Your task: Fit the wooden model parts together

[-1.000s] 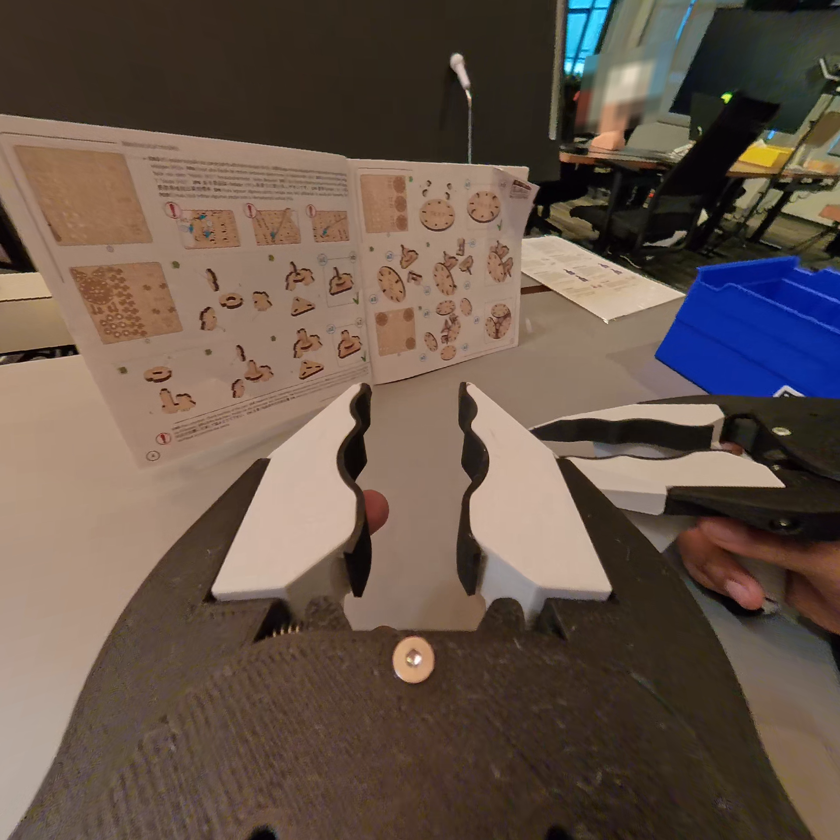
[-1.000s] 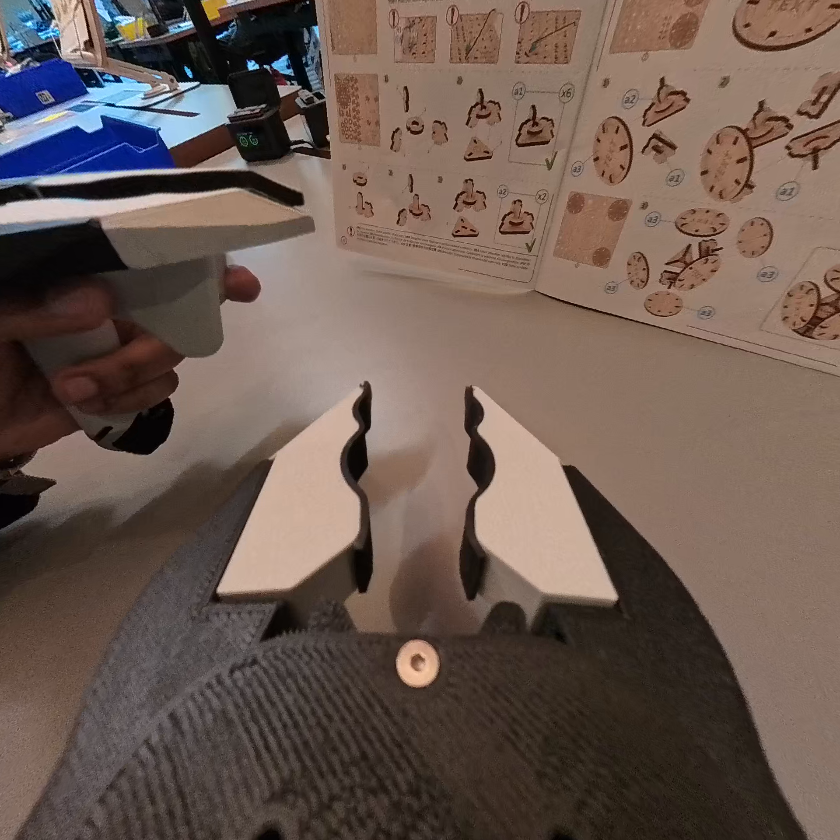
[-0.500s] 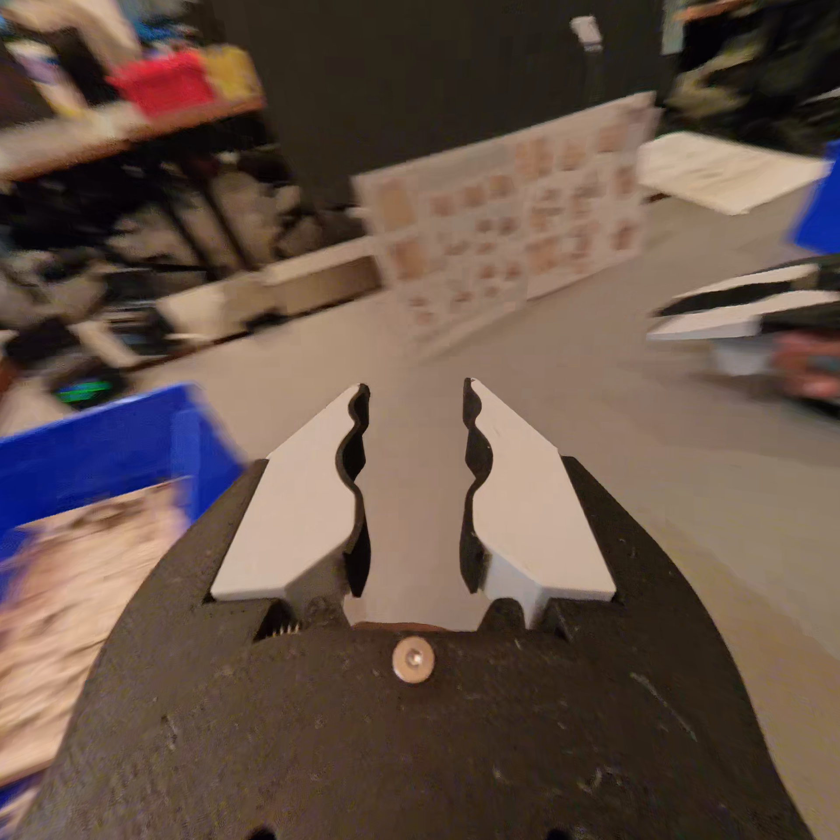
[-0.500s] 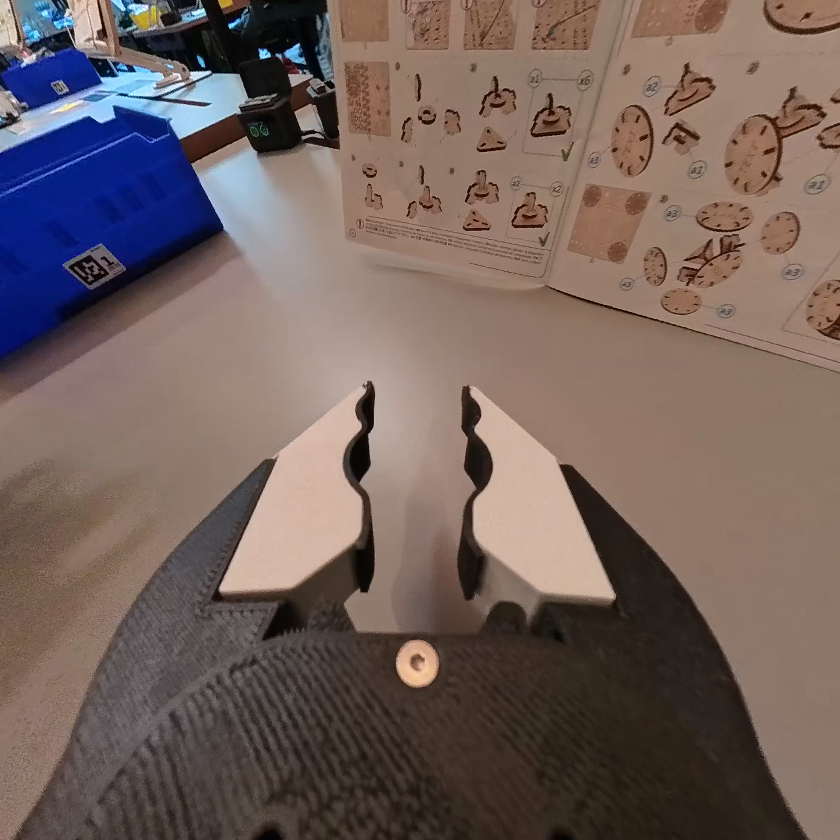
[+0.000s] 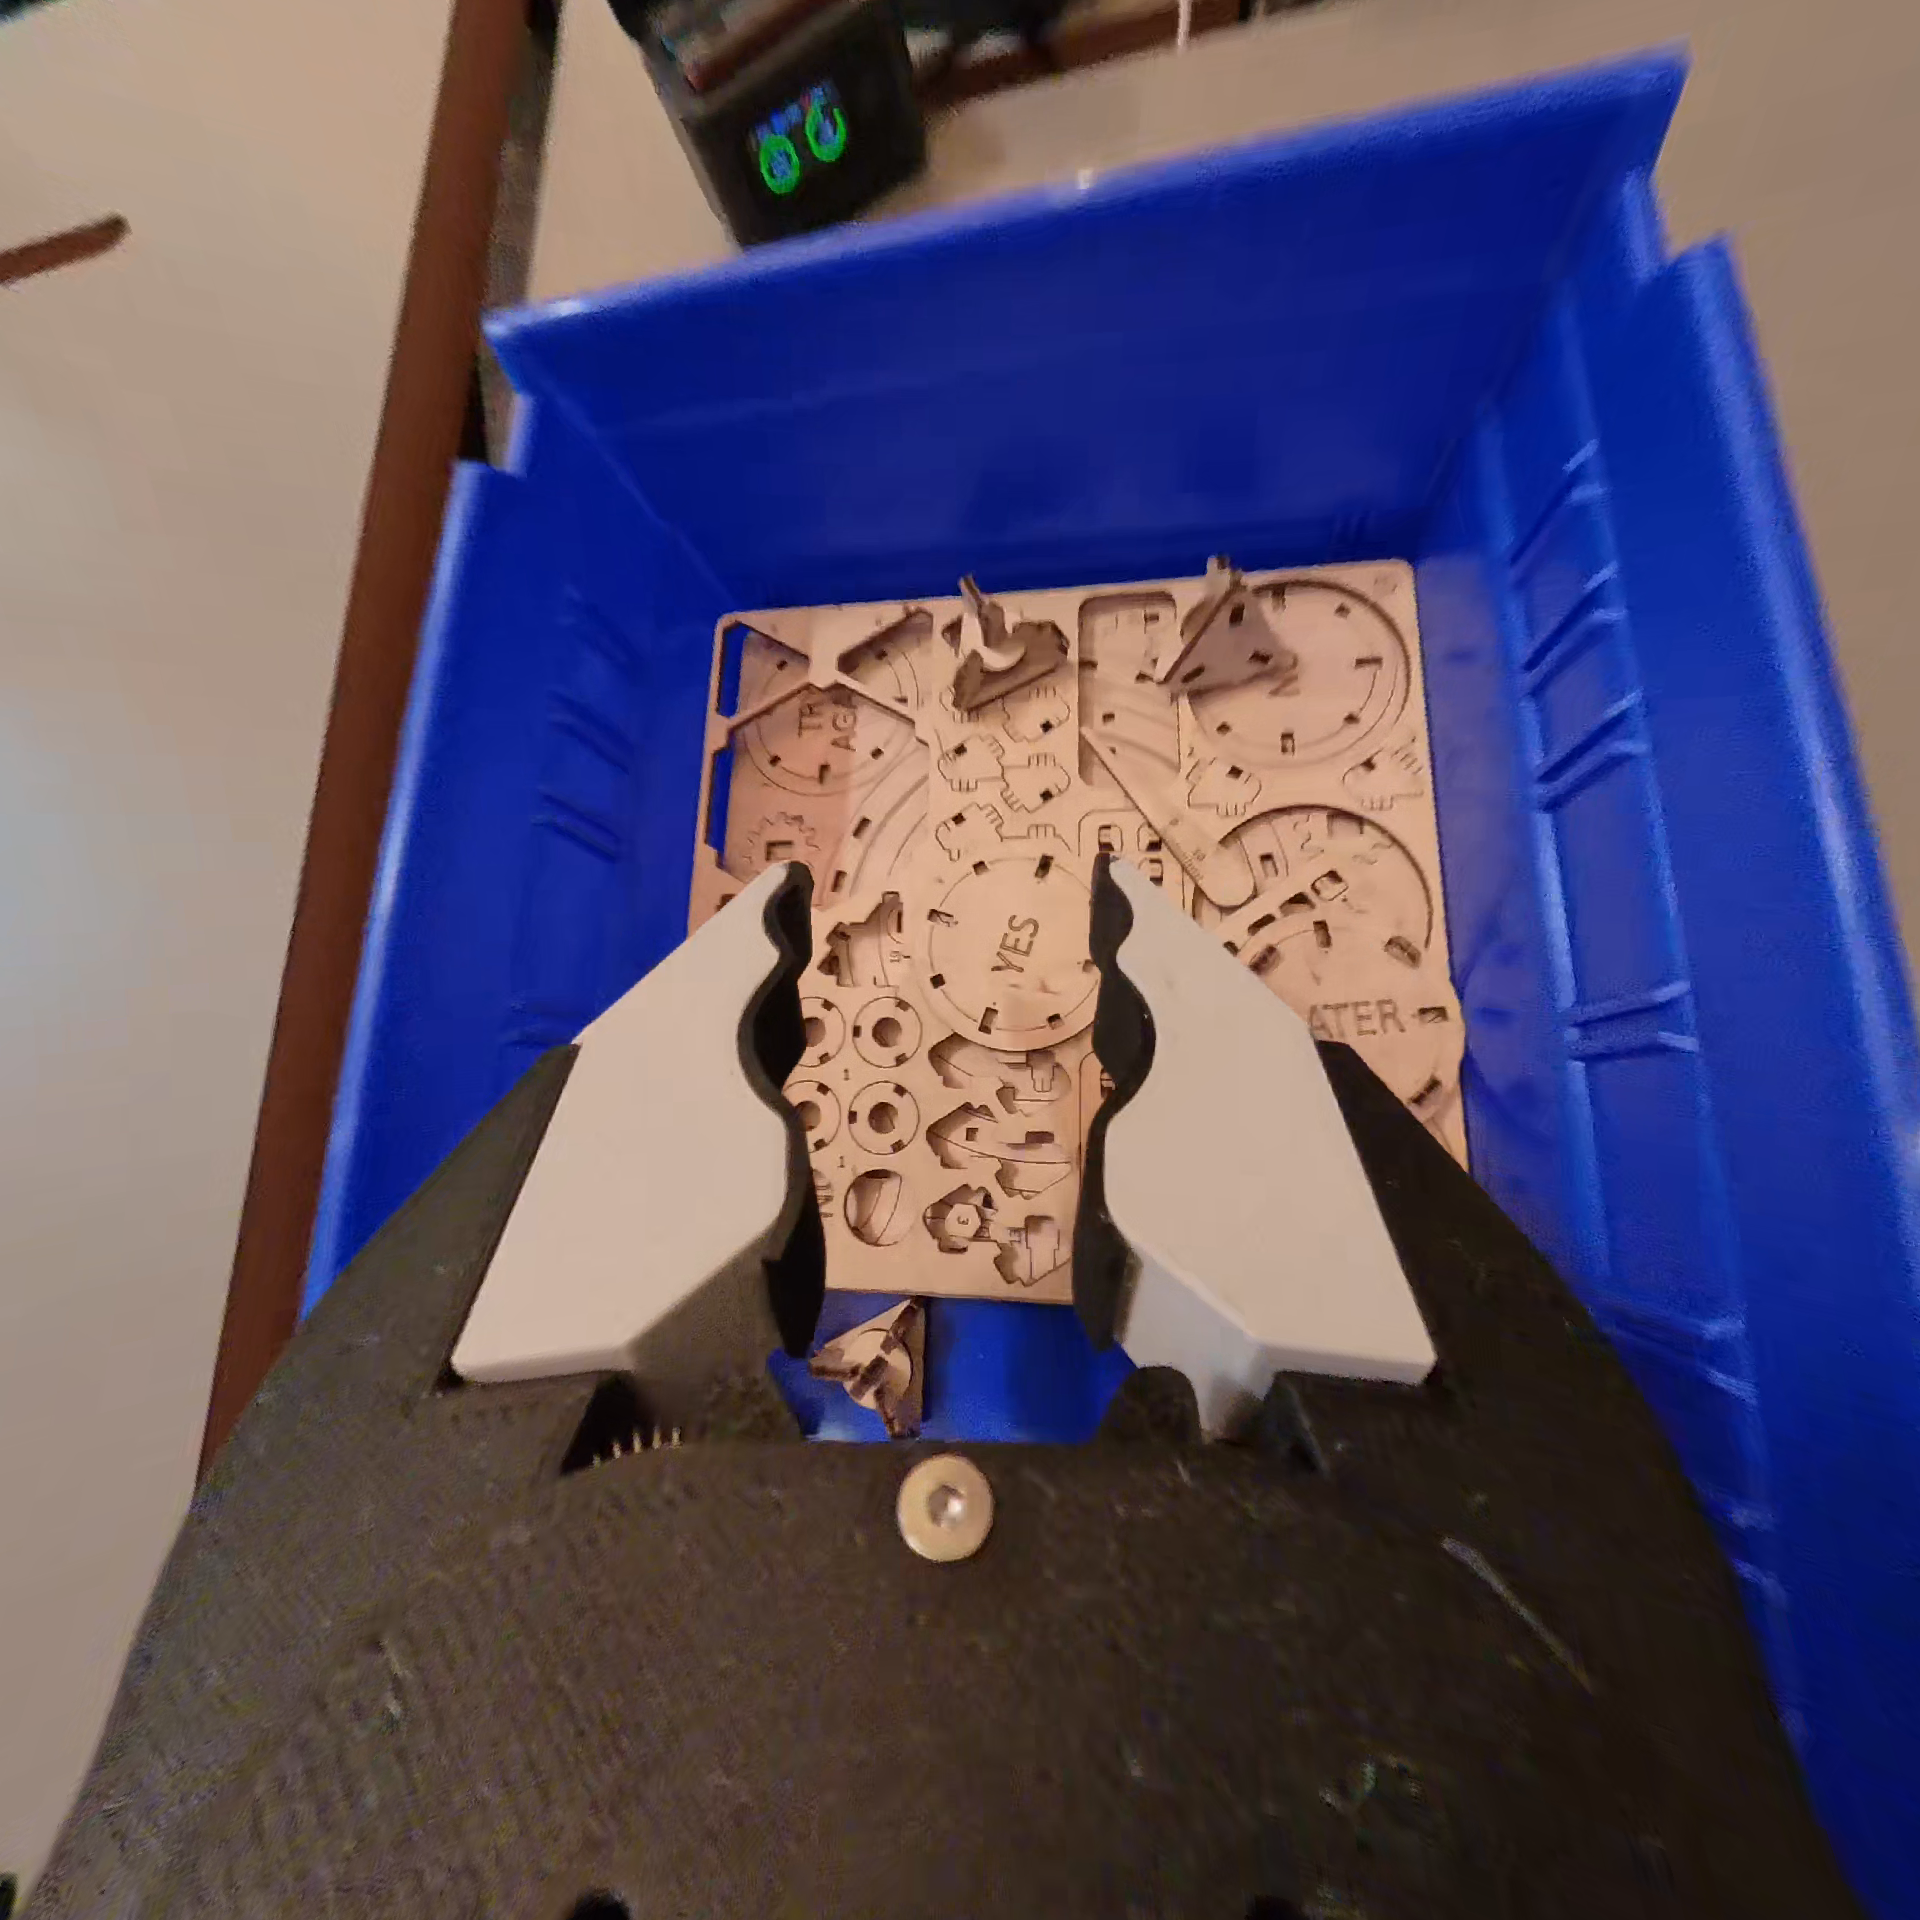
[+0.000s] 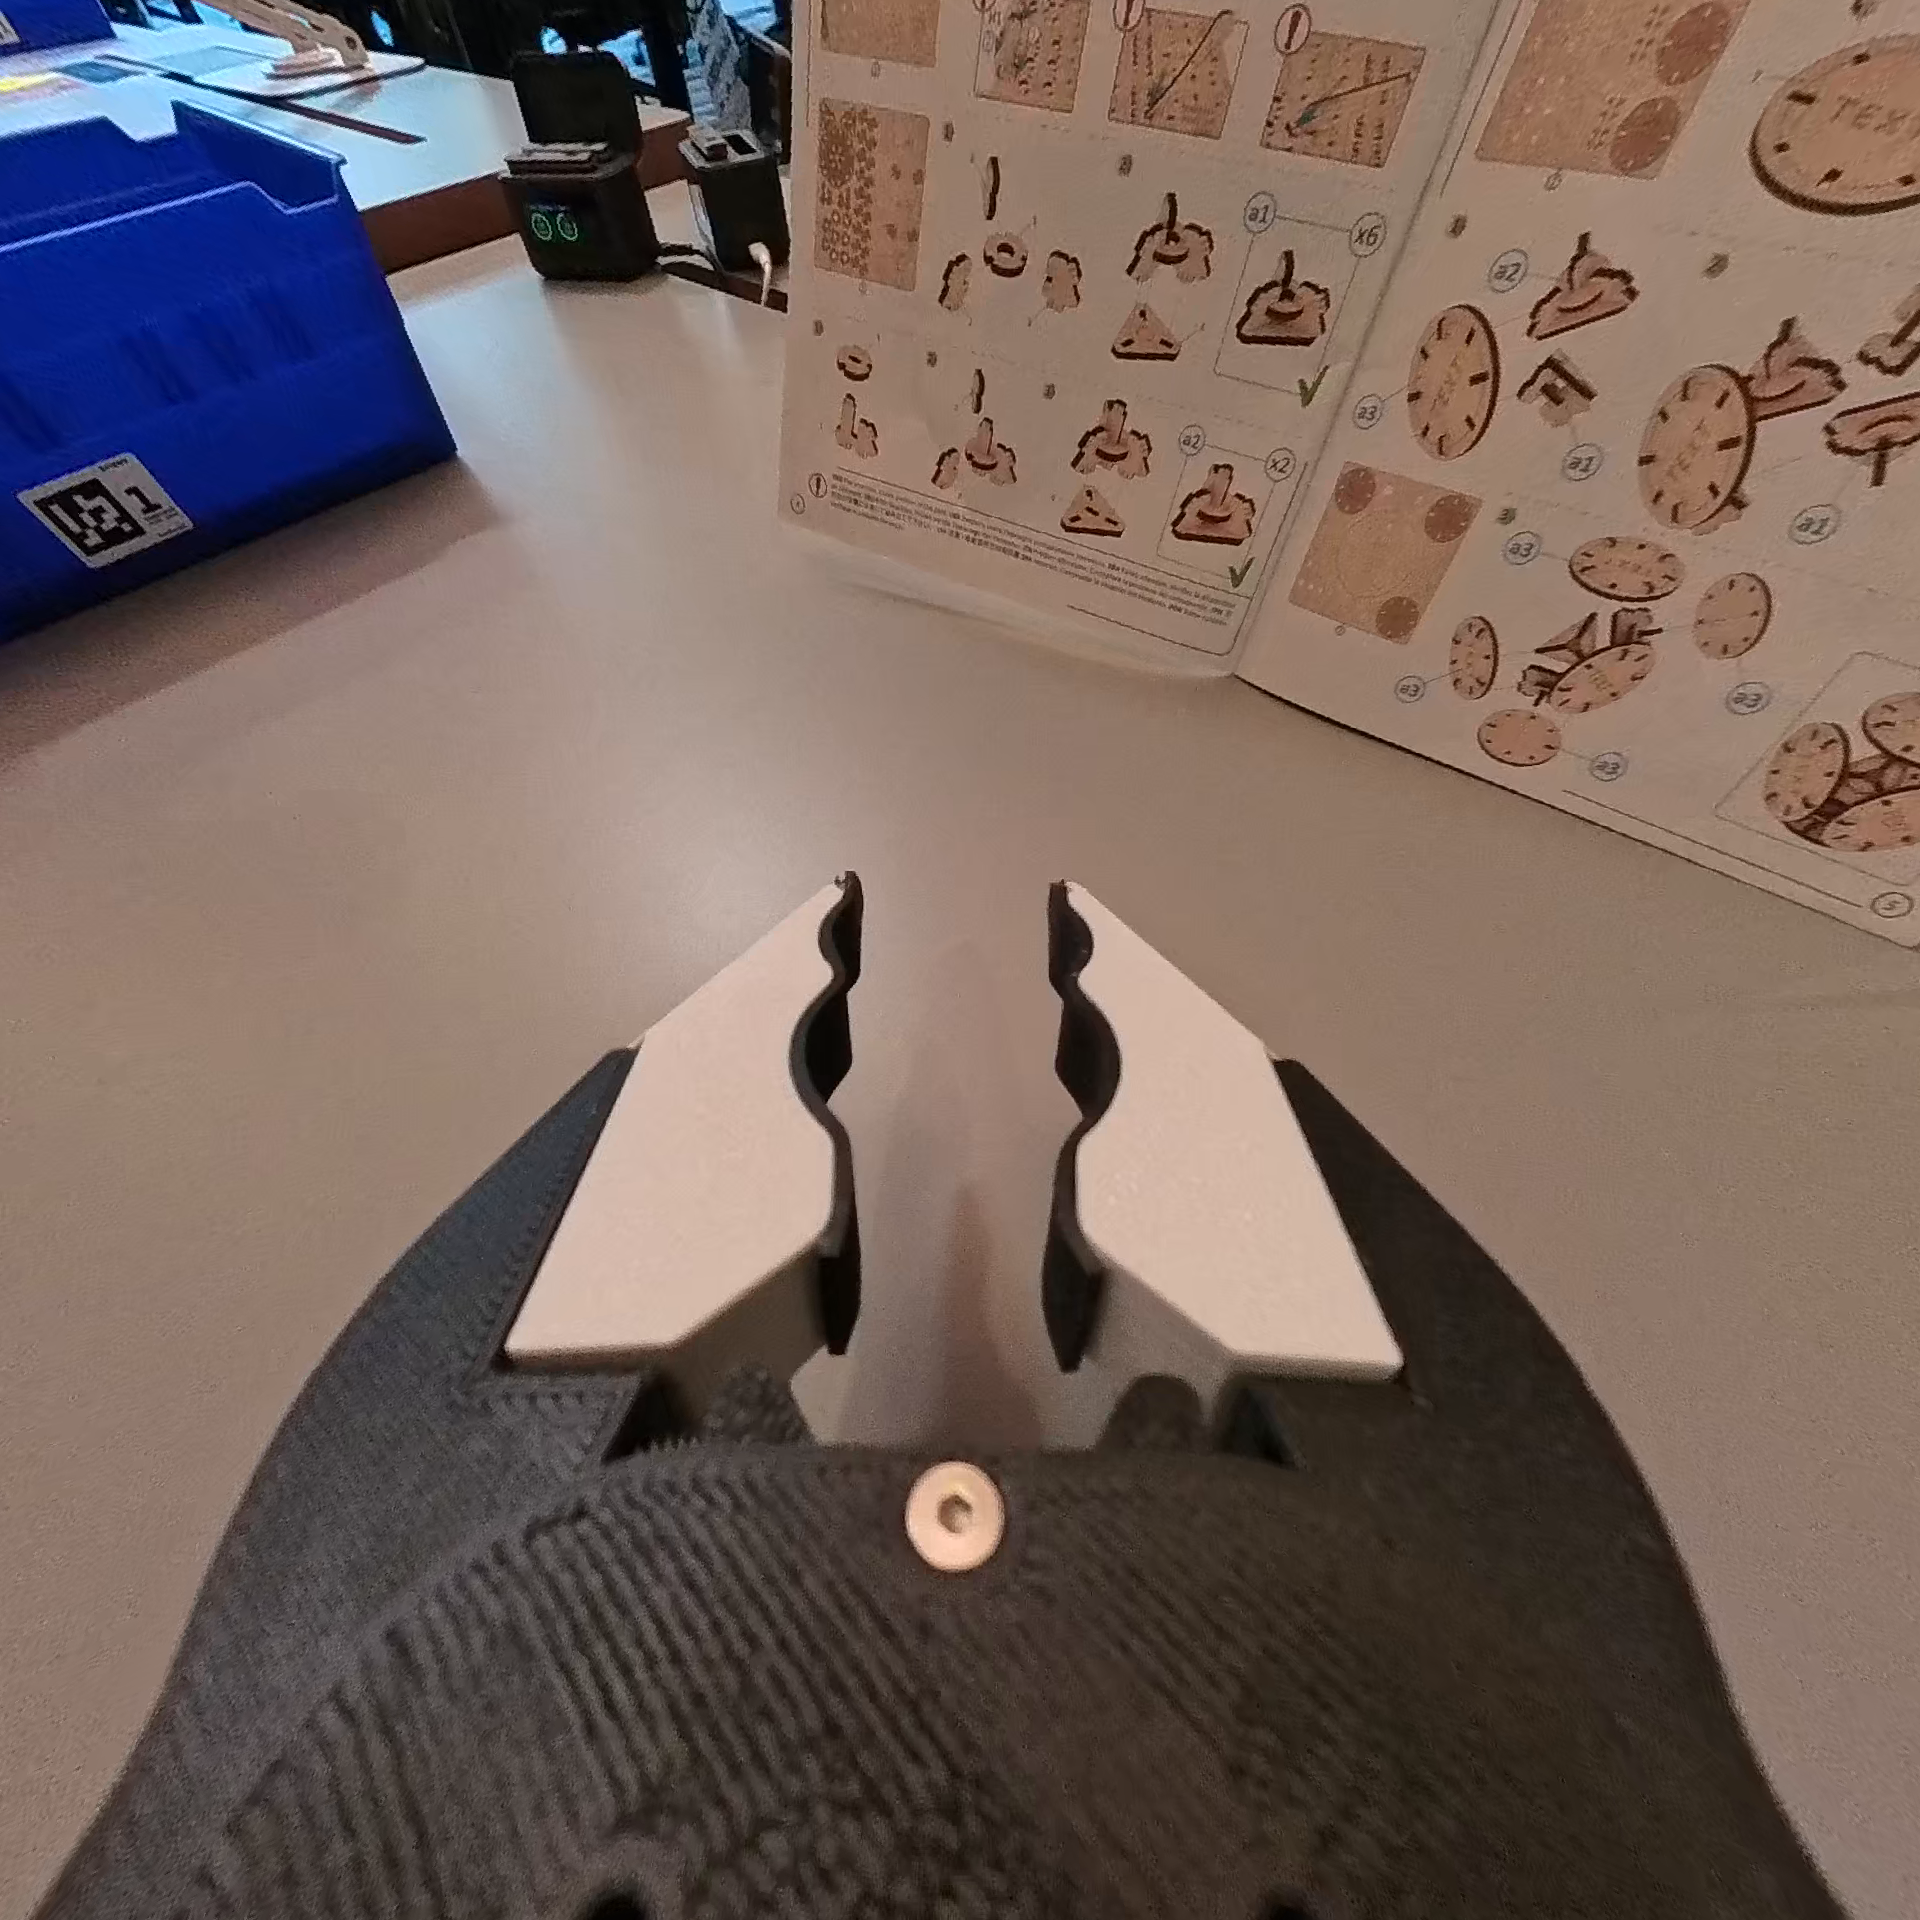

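Laser-cut plywood parts sheet (image 5: 1081, 935) flat on floor of blue bin (image 5: 1039, 436), two small assembled pieces standing at its far edge; left gripper (image 5: 951, 883) poised above, fingers apart, nothing gripped; right gripper (image 6: 951, 894) over bare table (image 6: 416, 831), fingers apart, empty; instruction booklet (image 6: 1351, 364) propped upright beyond.

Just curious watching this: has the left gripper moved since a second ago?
Yes. The left gripper swung left from the booklet and now points down into the blue bin.
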`<state>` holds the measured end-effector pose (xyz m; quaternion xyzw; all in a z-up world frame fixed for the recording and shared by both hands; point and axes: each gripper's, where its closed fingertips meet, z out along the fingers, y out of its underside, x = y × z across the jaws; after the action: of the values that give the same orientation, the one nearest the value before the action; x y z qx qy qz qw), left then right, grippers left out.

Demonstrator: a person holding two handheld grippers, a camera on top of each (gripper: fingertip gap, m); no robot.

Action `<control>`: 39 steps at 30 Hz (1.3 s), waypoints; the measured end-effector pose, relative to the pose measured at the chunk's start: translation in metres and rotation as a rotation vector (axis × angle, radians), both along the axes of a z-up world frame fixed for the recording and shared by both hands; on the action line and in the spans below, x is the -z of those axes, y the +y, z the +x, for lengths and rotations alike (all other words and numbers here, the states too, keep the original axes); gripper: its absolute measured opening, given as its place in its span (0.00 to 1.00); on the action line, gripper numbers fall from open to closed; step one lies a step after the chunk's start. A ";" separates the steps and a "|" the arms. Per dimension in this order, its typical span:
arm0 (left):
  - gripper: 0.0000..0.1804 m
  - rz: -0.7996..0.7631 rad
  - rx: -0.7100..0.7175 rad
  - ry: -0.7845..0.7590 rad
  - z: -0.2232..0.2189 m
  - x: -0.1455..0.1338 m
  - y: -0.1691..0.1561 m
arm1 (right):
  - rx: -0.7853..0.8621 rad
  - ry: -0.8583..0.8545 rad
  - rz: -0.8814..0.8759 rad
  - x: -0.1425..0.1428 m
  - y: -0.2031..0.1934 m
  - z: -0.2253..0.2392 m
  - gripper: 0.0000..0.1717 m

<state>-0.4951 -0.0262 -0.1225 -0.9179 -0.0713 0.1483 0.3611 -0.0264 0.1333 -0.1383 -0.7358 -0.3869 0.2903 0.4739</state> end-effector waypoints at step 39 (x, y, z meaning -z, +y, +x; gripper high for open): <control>0.35 -0.072 -0.115 -0.096 -0.018 0.046 -0.009 | 0.007 0.015 -0.010 -0.002 0.001 0.002 0.20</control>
<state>-0.5135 -0.0350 -0.1688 -0.9308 -0.1358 0.1271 0.3147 -0.0246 0.1342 -0.1367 -0.7375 -0.3791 0.2961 0.4740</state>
